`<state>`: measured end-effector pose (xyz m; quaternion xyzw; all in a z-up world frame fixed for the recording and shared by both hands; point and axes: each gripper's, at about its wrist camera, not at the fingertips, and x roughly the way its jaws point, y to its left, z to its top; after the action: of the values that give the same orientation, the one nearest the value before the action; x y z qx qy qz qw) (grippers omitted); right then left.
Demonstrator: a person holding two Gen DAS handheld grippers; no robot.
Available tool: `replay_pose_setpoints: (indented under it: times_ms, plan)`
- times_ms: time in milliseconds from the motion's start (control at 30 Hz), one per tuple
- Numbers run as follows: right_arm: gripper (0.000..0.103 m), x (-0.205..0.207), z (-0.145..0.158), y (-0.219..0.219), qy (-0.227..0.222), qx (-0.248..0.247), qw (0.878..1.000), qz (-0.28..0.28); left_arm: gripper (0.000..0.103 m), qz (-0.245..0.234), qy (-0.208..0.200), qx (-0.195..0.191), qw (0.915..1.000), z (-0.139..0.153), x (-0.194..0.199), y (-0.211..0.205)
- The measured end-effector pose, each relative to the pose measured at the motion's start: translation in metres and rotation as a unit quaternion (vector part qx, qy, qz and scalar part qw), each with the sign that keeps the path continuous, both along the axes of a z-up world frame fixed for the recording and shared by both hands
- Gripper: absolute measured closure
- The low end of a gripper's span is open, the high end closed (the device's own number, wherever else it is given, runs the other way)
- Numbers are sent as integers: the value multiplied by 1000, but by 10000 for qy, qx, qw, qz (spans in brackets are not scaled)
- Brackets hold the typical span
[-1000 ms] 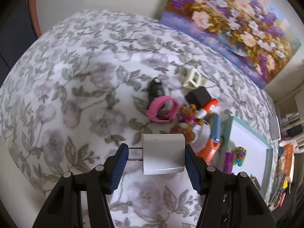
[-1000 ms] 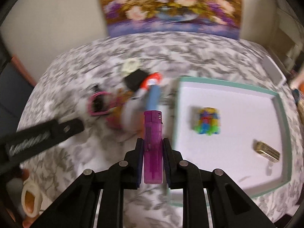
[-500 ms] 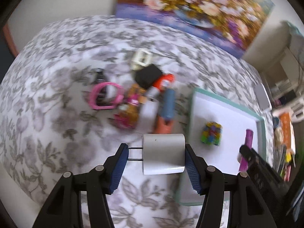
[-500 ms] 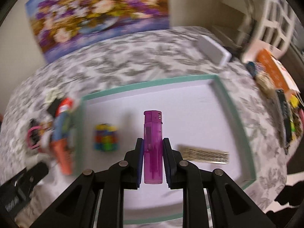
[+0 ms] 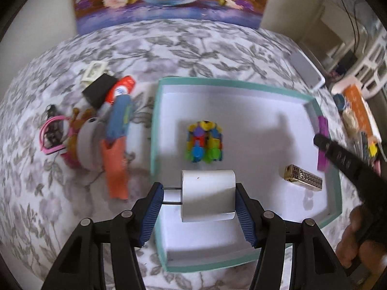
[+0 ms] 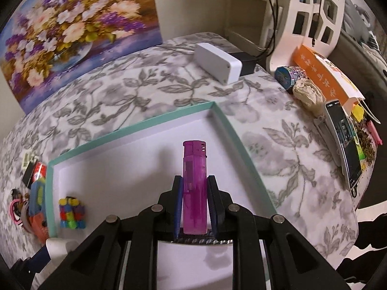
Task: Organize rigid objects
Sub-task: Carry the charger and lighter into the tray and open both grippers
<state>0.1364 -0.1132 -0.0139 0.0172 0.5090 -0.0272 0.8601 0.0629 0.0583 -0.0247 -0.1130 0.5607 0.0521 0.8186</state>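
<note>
My left gripper [image 5: 198, 188] is shut on a white charger plug [image 5: 208, 195], prongs pointing left, above the near left part of the teal-rimmed white tray [image 5: 154, 130]. A colourful block toy [image 5: 204, 141] and a gold lighter [image 5: 303, 177] lie inside the tray. My right gripper [image 6: 194, 178] is shut on a purple lighter [image 6: 194, 169], held upright over the tray's [image 6: 225, 118] right side. That lighter [image 5: 323, 142] also shows by the tray's right wall in the left wrist view. The charger [image 6: 58, 246] appears at bottom left of the right wrist view.
Left of the tray lies a pile: an orange and blue toy [image 5: 118, 133], a pink watch [image 5: 52, 133], a black box [image 5: 99, 90]. A white box [image 6: 217, 59], a phone [image 6: 343, 142] and an orange carton [image 6: 321, 72] crowd the right edge. A flower painting leans at the back.
Both grippers have swung right, from over the pile to over the tray. The left still carries the charger, the right still carries the purple lighter, now near the tray's right wall.
</note>
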Motion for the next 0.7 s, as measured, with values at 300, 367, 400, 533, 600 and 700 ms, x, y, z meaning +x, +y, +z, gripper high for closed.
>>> replay_pose_setpoints:
  times_ms: [300,367,400,533,600,700]
  plan:
    - [83,4,-12,-2,233,-37,9997,-14,40,-122,-46,50,9999,-8,6,-8]
    - [83,2,-11,0,254,-46,9997,31,40,-136,-100,82,9998,-6,5,-8]
    - [83,2,-11,2,250,-60,9997,50,39,-137,-143,109,9997,-3,5,-8]
    - [82,-1,-5,5,275,-112,9995,128,33,-132,-219,116,9996,2,4,-8]
    - [79,-4,0,9,249,-128,9994,200,33,-121,-214,159,9996,6,3,-7]
    - [67,-8,9,16,180,-199,9993,275,31,-72,-258,206,9994,11,2,-3]
